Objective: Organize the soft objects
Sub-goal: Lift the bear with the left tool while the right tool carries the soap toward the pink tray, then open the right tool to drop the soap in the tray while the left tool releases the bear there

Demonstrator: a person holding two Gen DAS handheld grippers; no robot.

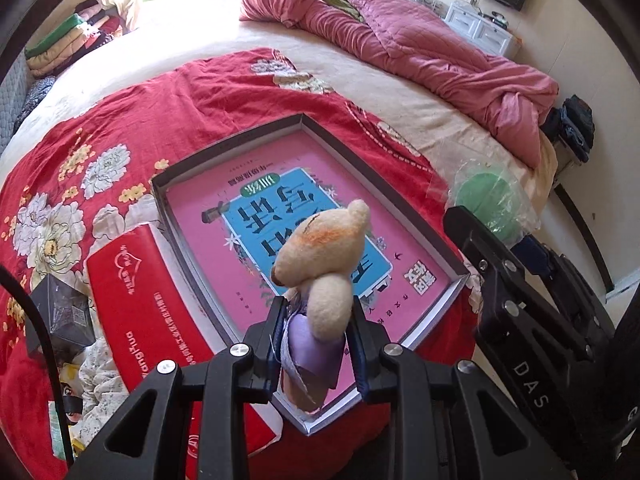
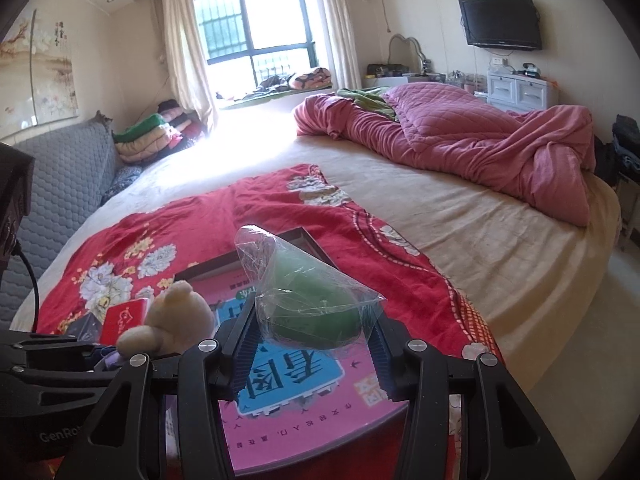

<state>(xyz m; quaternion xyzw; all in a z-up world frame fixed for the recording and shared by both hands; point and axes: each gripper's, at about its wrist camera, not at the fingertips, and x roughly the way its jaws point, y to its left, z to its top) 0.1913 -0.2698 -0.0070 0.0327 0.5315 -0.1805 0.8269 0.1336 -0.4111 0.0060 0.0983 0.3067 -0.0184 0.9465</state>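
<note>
- My left gripper (image 1: 318, 334) is clamped narrow on a small plush bear (image 1: 320, 260); its purple-clad body sits between the pads and its cream head sticks out past the fingertips.
- My right gripper (image 2: 312, 344) stands at a middling width, pinching a green soft ball in a clear plastic wrapper (image 2: 308, 300), which pokes up above the fingers.
- I see both toys hanging over a shallow open box (image 1: 224, 152), its pink and blue printed bottom showing; the bear is over the near half, the ball towards the box's right side.
- A red carton (image 1: 148, 312) lies just beside the box on its left, with a dark smaller box (image 1: 60, 312) and some crumpled cloth further left.
- All this rests on a red flowered blanket (image 1: 120, 120) spread over a wide cream bed (image 2: 500, 248).
- A pink quilt (image 2: 480, 140) is bunched at the far side of the bed.
- Around the room I see a grey padded headboard (image 2: 68, 176), folded bedding stacked by it, a curtained window (image 2: 256, 28), a wall television (image 2: 500, 20) and a white drawer unit (image 2: 520, 90).
</note>
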